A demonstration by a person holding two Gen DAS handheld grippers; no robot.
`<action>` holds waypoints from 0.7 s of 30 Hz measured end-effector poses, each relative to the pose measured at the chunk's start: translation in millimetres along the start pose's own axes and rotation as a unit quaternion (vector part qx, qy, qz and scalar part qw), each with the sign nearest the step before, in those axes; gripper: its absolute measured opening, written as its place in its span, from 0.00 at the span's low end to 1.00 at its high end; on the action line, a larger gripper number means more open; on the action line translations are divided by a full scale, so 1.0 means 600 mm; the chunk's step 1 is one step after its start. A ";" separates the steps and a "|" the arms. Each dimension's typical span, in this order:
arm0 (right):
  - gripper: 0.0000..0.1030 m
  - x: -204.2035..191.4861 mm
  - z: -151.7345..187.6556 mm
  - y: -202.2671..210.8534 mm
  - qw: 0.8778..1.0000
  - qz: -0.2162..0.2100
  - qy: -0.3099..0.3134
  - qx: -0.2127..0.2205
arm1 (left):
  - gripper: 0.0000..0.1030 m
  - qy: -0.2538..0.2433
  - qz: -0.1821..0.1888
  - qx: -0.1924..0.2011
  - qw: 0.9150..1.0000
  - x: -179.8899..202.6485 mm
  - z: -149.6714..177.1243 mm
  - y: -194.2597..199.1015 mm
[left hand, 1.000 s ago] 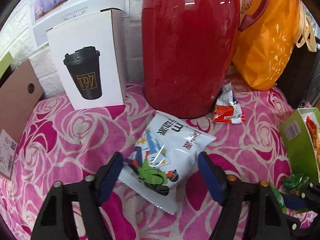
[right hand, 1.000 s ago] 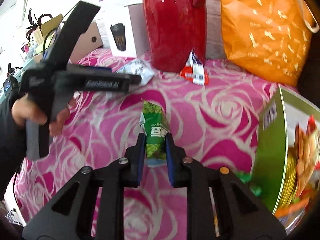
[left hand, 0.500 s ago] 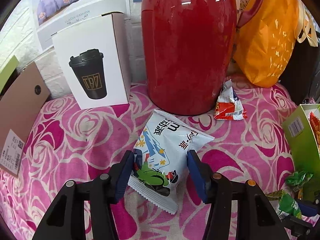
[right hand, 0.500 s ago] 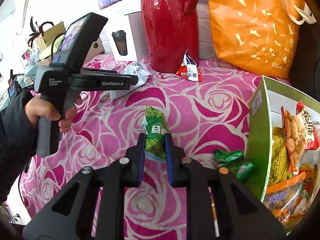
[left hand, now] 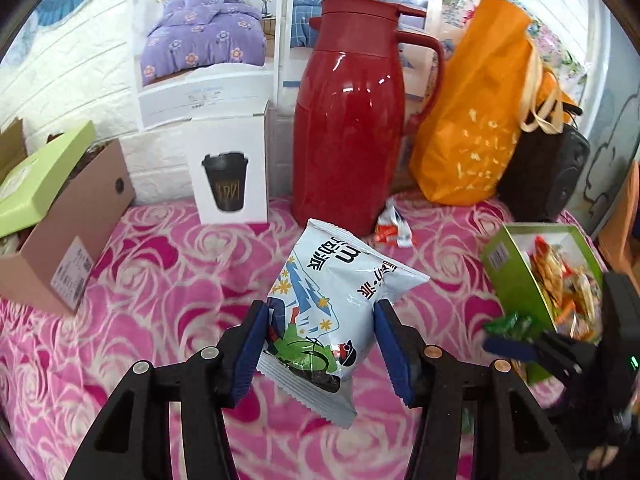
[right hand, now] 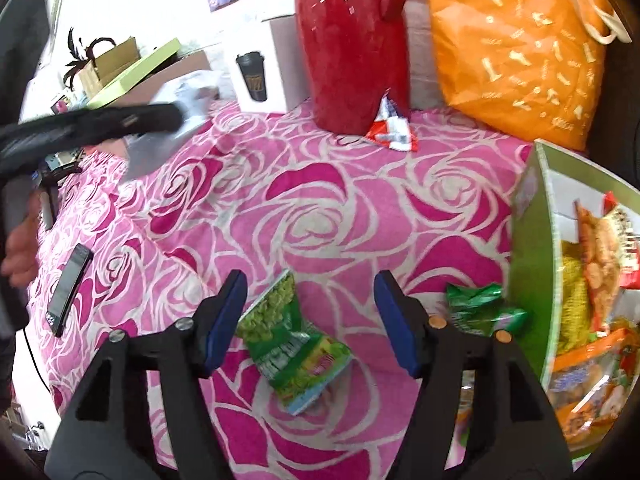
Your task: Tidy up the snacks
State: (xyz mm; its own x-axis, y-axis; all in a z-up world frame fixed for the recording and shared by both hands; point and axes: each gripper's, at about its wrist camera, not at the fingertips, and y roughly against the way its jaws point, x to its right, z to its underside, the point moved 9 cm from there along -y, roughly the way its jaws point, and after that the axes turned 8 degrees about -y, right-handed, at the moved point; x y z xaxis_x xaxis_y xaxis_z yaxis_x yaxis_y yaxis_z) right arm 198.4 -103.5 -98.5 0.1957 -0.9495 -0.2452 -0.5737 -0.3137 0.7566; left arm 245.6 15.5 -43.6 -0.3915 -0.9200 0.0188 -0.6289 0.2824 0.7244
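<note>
My left gripper (left hand: 320, 354) is closed on the white snack bag (left hand: 334, 312): both blue pads (left hand: 250, 350) press its lower sides, and the bag stands up between them, lifted off the pink rose cloth (left hand: 160, 280), its top corner tilting toward the red jug (left hand: 346, 120). Its crimped lower edge hangs below the pads, clear of the cloth.

My right gripper (right hand: 310, 322) is spread wide and holds nothing. The green snack packet (right hand: 290, 342) lies flat on the cloth between its fingers, nearer the left pad (right hand: 224, 320), touching neither as far as I can tell. A second, crumpled green wrapper (right hand: 482, 308) lies just beside the green snack box (right hand: 528, 248), against its near wall. The box stands to the right of the jug, open and packed with orange and yellow packets.

A small red and white packet (right hand: 390, 128) lies at the foot of the jug, touching its base on the right. The white cup box (left hand: 230, 172) stands upright just left of the jug, and the orange bag (left hand: 480, 112) leans just right of it.

In the right view my left gripper reaches in, blurred, left of the jug, raised above the cloth with the white bag at its tip; my hand (right hand: 20, 248) grips its handle lower down. A phone (right hand: 70, 288) lies on the cloth well left of the jug.
</note>
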 end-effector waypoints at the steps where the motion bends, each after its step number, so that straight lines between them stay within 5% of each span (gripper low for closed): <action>1: 0.65 -0.001 0.007 -0.008 1.000 0.003 0.001 -0.012 | 0.54 0.005 0.001 -0.005 1.000 0.001 0.018 0.009; 7: 0.70 -0.020 0.062 -0.002 0.998 -0.019 0.035 -0.040 | 0.54 0.032 0.002 -0.037 0.999 -0.009 0.111 0.024; 13: 0.69 -0.015 0.073 -0.027 0.998 -0.007 0.038 -0.057 | 0.54 0.066 0.023 -0.042 0.997 0.002 0.142 0.029; 16: 0.47 -0.017 0.075 -0.027 0.998 -0.006 0.041 -0.056 | 0.54 0.064 0.023 -0.039 0.997 0.007 0.146 0.040; 21: 0.41 -0.018 0.075 -0.006 0.999 -0.015 0.024 -0.042 | 0.54 0.061 0.023 -0.039 0.997 0.016 0.144 0.047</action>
State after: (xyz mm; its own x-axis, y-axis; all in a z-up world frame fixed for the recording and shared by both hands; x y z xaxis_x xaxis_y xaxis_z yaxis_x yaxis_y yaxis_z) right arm 162.8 -92.8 -125.8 0.2513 -0.9377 -0.2398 -0.4982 -0.3377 0.7986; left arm 165.9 37.9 -82.6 -0.3304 -0.9343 0.1337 -0.5559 0.3071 0.7725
